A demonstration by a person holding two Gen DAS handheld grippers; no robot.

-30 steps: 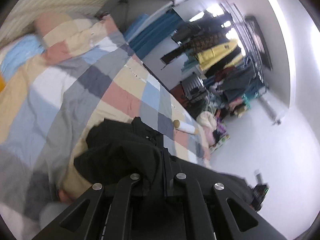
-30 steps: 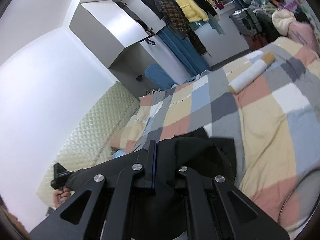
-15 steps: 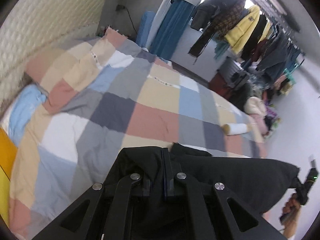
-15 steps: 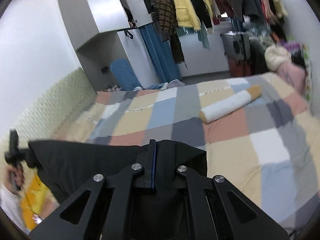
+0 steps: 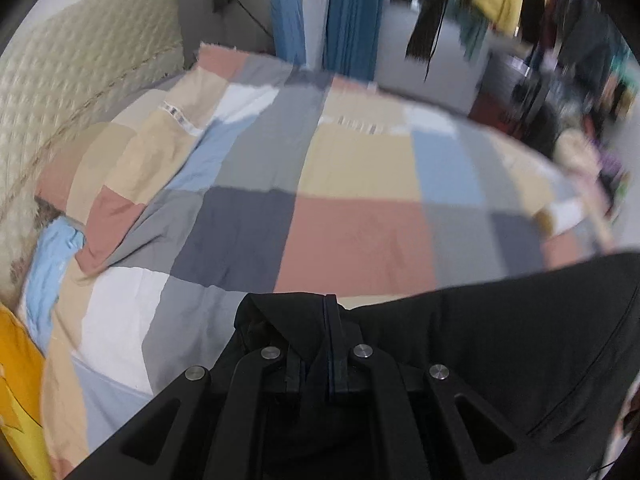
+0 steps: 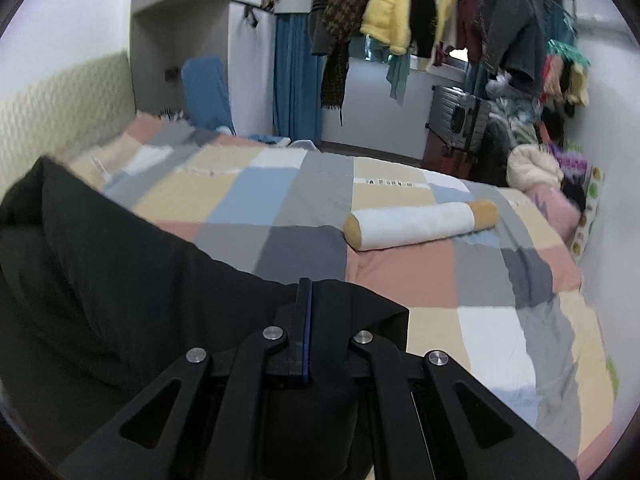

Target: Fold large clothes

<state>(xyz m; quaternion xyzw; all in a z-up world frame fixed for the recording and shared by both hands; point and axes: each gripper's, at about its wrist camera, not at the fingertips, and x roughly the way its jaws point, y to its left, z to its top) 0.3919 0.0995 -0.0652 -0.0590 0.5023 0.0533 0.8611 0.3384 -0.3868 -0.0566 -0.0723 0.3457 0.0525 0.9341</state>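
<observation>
A large black garment (image 5: 500,340) hangs stretched between my two grippers above the bed. My left gripper (image 5: 330,312) is shut on one top corner of it, with the cloth running off to the right. My right gripper (image 6: 306,296) is shut on the other corner, and the black garment (image 6: 100,280) runs off to the left in that view. The lower part of the garment is hidden below both cameras.
The bed with a patchwork quilt (image 5: 352,232) lies ahead and below. A white and tan bolster (image 6: 420,224) lies on the quilt (image 6: 400,272) at the right. A padded headboard (image 5: 60,92) is at the left. Hanging clothes (image 6: 400,8) and a suitcase (image 6: 456,120) stand beyond the bed.
Both grippers have lifted and turned level towards the bed. The black garment went from a bunched heap to a sheet pulled taut between them.
</observation>
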